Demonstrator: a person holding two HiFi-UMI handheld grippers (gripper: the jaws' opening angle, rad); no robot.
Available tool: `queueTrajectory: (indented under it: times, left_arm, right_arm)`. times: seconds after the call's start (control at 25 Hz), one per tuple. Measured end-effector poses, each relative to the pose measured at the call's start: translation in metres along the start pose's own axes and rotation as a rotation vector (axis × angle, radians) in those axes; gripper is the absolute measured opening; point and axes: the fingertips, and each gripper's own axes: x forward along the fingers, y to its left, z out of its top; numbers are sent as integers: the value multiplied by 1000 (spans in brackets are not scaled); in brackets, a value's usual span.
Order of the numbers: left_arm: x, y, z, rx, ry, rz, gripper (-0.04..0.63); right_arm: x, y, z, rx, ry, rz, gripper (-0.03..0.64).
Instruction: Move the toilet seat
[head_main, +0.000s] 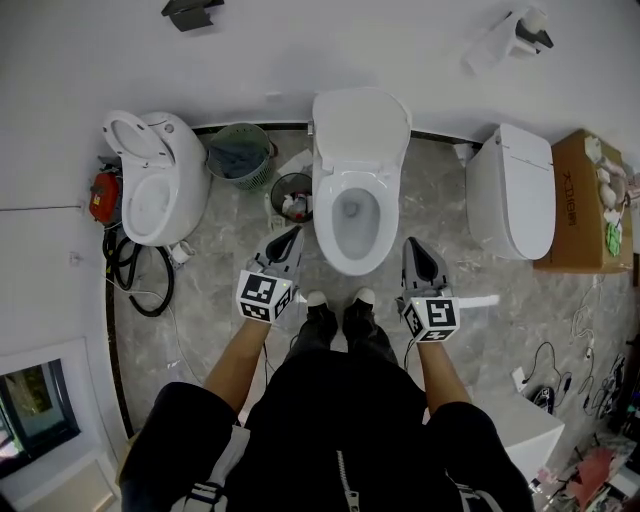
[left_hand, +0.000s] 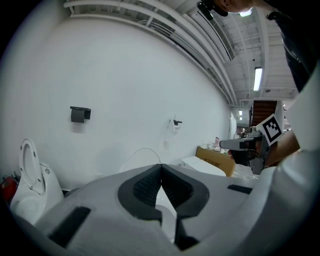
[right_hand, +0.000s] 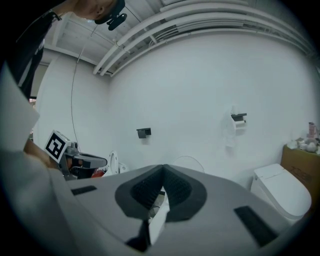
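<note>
The middle toilet (head_main: 355, 215) stands straight ahead of my feet, its white lid (head_main: 360, 125) raised against the wall and the seat ring (head_main: 325, 205) lying down on the bowl. My left gripper (head_main: 292, 234) hovers at the bowl's front left and is shut with nothing in it. My right gripper (head_main: 410, 245) is at the bowl's front right, also shut and empty. Neither touches the toilet. In the left gripper view the closed pads (left_hand: 150, 187) meet over the lid's top edge. In the right gripper view the pads (right_hand: 177, 192) are likewise pressed together.
A second toilet (head_main: 160, 180) with its seat up stands at the left, a third one (head_main: 510, 190) with its lid shut at the right. A green basket (head_main: 240, 155) and a small bin (head_main: 292, 195) sit left of the middle toilet. A cardboard box (head_main: 580, 200) is far right, a black hose (head_main: 140, 275) far left.
</note>
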Motion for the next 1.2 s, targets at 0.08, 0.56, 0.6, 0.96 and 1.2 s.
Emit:
queueTrajectory:
  times: [0.08, 0.56, 0.6, 0.96, 1.2]
  left_arm:
    - [9, 2, -10, -14, 18, -2, 8]
    - [64, 20, -121, -66, 138, 14, 8]
    - [66, 21, -131, -79, 146, 17, 8]
    - [103, 21, -254, -388, 299, 25, 242]
    - [118, 20, -364, -726, 445, 77, 294]
  right_arm:
    - [8, -7, -9, 7, 20, 5, 3]
    - [38, -38, -145, 132, 155, -19, 3]
    - [38, -39, -154, 153, 161, -16, 3]
    - [55, -47, -265, 328, 314, -20, 106]
    - [68, -54, -365, 615, 415, -64, 244]
